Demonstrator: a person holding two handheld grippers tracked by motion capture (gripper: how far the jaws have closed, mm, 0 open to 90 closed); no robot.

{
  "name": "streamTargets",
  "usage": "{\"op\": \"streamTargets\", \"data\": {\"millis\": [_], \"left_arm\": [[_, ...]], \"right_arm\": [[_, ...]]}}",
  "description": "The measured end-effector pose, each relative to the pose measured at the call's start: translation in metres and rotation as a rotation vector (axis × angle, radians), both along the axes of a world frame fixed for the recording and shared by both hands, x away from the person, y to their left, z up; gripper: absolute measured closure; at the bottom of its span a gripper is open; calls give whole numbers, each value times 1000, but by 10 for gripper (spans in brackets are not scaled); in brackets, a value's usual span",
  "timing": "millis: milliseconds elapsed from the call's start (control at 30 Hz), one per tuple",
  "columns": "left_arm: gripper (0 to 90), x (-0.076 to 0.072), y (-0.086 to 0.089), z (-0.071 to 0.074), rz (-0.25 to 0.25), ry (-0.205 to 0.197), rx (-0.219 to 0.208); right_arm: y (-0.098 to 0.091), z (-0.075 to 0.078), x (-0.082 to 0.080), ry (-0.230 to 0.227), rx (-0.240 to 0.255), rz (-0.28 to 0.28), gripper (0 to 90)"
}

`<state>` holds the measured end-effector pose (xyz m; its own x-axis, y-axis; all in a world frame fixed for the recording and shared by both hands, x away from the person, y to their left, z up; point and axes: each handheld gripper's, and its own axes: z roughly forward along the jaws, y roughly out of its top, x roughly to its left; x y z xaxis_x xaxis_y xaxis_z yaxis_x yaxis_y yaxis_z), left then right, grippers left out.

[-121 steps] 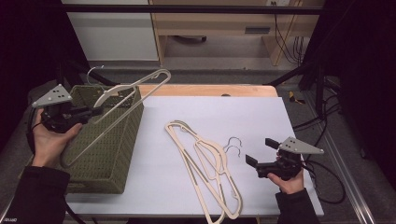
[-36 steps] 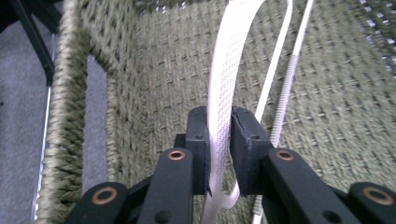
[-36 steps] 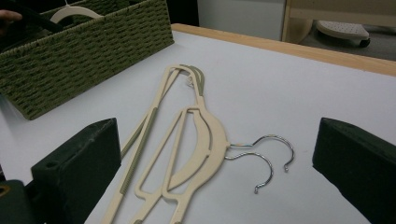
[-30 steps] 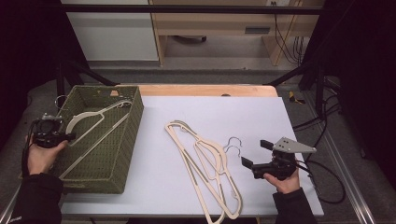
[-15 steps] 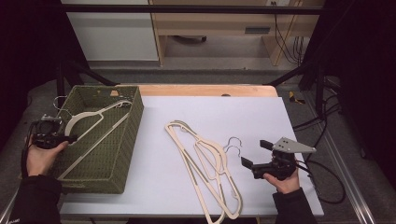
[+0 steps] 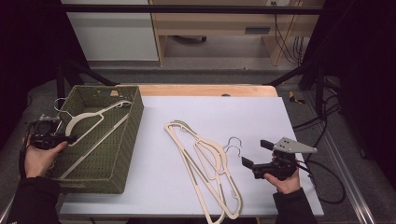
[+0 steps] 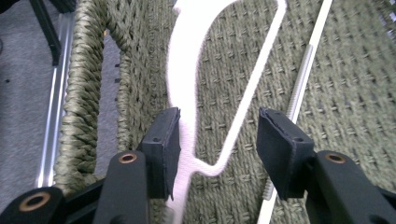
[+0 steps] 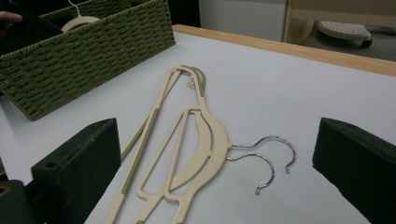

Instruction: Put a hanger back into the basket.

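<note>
You face white surface point(image 6: 261, 116) with wooden far edge point(image 6: 205, 89). Beyond it, grey floor point(image 6: 215, 74), white cabinet point(image 6: 109, 35), wooden furniture point(image 6: 219, 25). Black frame bars point(image 6: 187, 8) around; cables point(image 6: 282, 32) at right; dim surroundings.

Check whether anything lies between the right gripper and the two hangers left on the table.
Nothing visible does. The right gripper hovers with its fingers open, facing the stacked hangers. Their metal hooks point toward it, and only bare white table lies between. The basket sits off to the side.
</note>
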<state>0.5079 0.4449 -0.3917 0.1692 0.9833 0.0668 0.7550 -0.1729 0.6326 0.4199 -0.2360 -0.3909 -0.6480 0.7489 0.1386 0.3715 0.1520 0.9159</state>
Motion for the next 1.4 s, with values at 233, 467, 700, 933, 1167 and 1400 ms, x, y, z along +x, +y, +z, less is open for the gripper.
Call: {"op": "streamTargets", "data": {"millis": [233, 467, 700, 933, 1167, 1400], "left_arm": [[467, -7, -1, 8, -7, -58, -24], [396, -26, -15, 31, -58, -205, -79], [286, -44, -49, 56, -165, -360, -159], [173, -61, -107, 76, -308, -478, -206], [136, -70, -159, 76, -431, -512, -262], [130, -69, -214, 63, -550, -473, -260]], "right_arm": [[-1, 1, 0, -7, 2, -2, 17], [-3, 2, -2, -13, 9, -9, 17], [-3, 2, -2, -15, 11, -10, 26], [-1, 1, -2, 1, 0, -7, 53], [5, -2, -1, 25, -23, -3, 72], [5, -2, 0, 17, -29, -6, 68]]}}
